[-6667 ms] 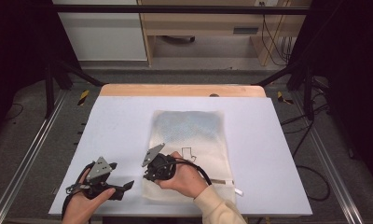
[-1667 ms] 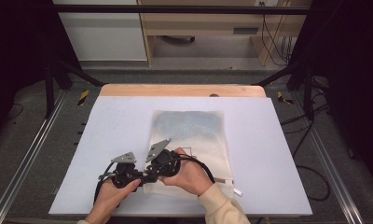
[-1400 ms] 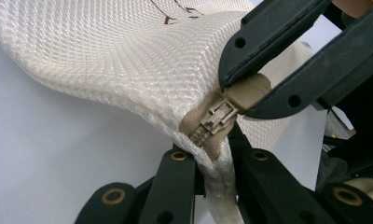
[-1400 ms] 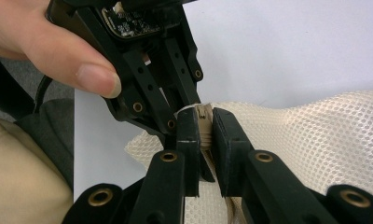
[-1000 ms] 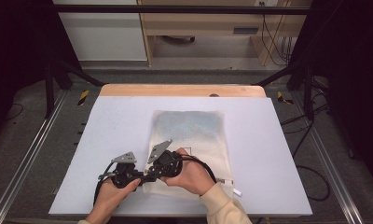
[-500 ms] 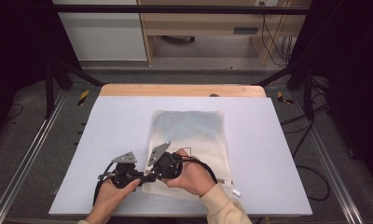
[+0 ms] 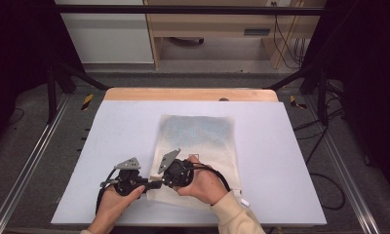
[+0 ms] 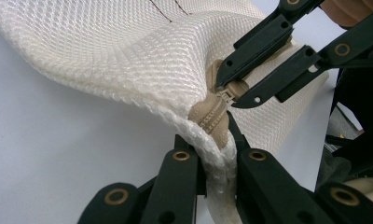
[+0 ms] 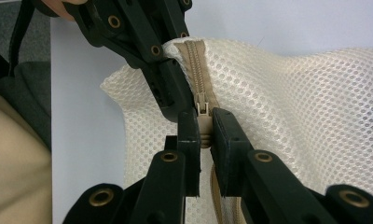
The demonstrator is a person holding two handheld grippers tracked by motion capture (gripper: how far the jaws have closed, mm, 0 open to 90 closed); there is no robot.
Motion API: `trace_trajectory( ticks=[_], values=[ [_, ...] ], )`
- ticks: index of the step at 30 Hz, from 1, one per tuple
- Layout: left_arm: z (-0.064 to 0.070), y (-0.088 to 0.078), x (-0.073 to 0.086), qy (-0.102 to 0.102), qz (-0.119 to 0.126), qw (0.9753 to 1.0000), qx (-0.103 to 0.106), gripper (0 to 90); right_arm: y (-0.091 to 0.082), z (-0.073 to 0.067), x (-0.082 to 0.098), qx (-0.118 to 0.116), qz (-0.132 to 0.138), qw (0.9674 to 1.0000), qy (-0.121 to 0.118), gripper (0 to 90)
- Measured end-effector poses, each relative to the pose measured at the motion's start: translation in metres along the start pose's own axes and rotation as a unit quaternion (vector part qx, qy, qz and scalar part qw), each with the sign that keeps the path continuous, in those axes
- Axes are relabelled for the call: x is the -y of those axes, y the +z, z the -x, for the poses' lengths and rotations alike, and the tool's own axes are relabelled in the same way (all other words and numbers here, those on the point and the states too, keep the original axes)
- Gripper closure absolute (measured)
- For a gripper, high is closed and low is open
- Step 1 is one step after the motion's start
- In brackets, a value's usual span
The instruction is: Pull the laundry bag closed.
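The cream-white mesh laundry bag (image 7: 198,156) lies flat on the pale grey tabletop (image 7: 290,161), a little right of centre, with its near-left corner lifted off the surface. Along that corner runs a tan zipper (image 9: 197,70), its teeth closed in the stretch that the right gripper view shows.

Your right gripper (image 9: 203,133) has its jaws closed tight on the small tan zipper pull (image 9: 203,122), which sits squarely between the two black pads. In the high view this gripper (image 7: 176,173) rests over the bag's near-left corner, your hand wrapped round its body.

Your left gripper (image 8: 217,149) is clamped on the end of the zipper and the bound mesh edge just beside the pull; the fabric bunches up between its jaws and drapes away to the upper left. In the high view it (image 7: 134,181) sits just left of the bag's edge, nearly touching the right one.

A wooden strip (image 7: 188,94) borders the far side of the table.
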State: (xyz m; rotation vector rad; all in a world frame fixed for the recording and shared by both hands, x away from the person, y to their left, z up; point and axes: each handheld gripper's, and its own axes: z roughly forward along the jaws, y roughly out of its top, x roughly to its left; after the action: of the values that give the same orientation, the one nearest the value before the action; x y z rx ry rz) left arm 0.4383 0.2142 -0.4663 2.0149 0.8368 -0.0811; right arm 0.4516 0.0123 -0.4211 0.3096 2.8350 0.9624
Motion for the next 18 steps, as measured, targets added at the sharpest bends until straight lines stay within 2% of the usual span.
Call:
trace_trajectory(
  ticks=[18],
  values=[
    [0.0024,0.0016,0.0002,0.007,0.001,1.0000,-0.003,86.8,-0.0025,0.0003,0.0031,-0.001,0.007,1.0000,-0.001,82.2]
  ],
)
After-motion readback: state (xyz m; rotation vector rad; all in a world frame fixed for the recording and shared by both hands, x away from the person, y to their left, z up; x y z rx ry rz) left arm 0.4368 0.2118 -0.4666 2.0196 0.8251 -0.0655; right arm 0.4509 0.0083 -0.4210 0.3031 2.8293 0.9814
